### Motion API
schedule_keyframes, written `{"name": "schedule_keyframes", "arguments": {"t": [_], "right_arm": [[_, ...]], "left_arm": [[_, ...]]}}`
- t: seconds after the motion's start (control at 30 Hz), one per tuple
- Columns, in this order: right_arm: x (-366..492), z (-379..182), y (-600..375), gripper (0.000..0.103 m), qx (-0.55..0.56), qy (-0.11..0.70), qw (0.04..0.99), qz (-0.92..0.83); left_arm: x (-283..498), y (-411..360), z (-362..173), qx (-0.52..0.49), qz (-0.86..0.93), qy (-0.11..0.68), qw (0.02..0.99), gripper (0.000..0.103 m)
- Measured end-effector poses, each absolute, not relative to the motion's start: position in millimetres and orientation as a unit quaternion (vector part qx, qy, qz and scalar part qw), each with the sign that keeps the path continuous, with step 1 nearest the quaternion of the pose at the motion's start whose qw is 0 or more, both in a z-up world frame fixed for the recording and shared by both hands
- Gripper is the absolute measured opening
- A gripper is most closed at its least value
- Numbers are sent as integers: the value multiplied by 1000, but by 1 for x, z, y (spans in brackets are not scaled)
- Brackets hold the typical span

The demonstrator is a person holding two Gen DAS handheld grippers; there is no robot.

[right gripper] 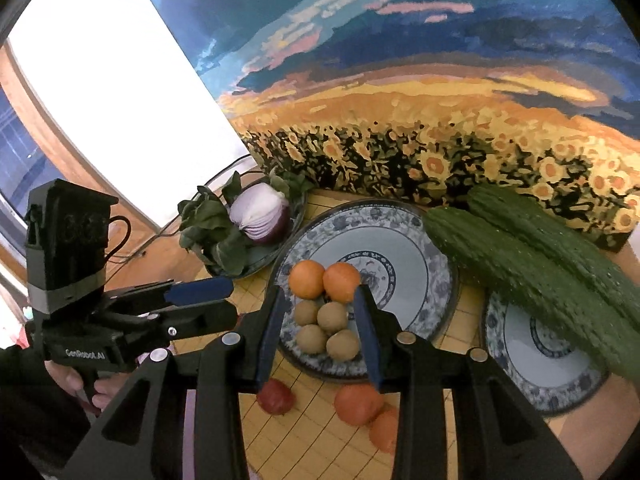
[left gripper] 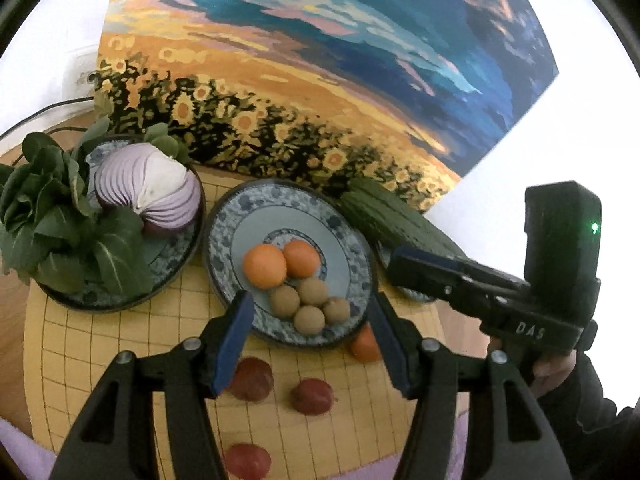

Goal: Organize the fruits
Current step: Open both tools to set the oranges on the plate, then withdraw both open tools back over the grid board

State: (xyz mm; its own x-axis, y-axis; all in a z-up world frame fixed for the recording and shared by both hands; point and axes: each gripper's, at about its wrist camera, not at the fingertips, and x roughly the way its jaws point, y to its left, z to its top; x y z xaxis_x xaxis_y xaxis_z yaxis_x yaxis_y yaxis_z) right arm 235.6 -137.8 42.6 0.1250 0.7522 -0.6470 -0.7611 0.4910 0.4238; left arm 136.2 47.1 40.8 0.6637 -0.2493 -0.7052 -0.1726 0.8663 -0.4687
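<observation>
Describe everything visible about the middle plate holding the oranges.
The middle plate is round, glazed like ceramic, pale blue-grey with a dark blue floral band and a dark rim. It lies flat on the gridded yellow board, between the vegetable plate and the plate under the bitter gourds. On it sit two oranges touching each other and four small brown round fruits clustered beside them.

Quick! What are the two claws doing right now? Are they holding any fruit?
Left claw: open, holding nothing, hanging above the fruit plate.
Right claw: open, nothing between its fingers, also over that plate.
</observation>
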Motion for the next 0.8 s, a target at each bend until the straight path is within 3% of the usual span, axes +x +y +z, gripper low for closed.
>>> {"name": "schedule_keyframes", "arguments": {"t": [0.8], "right_arm": [[177,76,-180,37,-11,420,773,475]], "left_arm": [[83,22,76,-201,-25,387,899,62]]}}
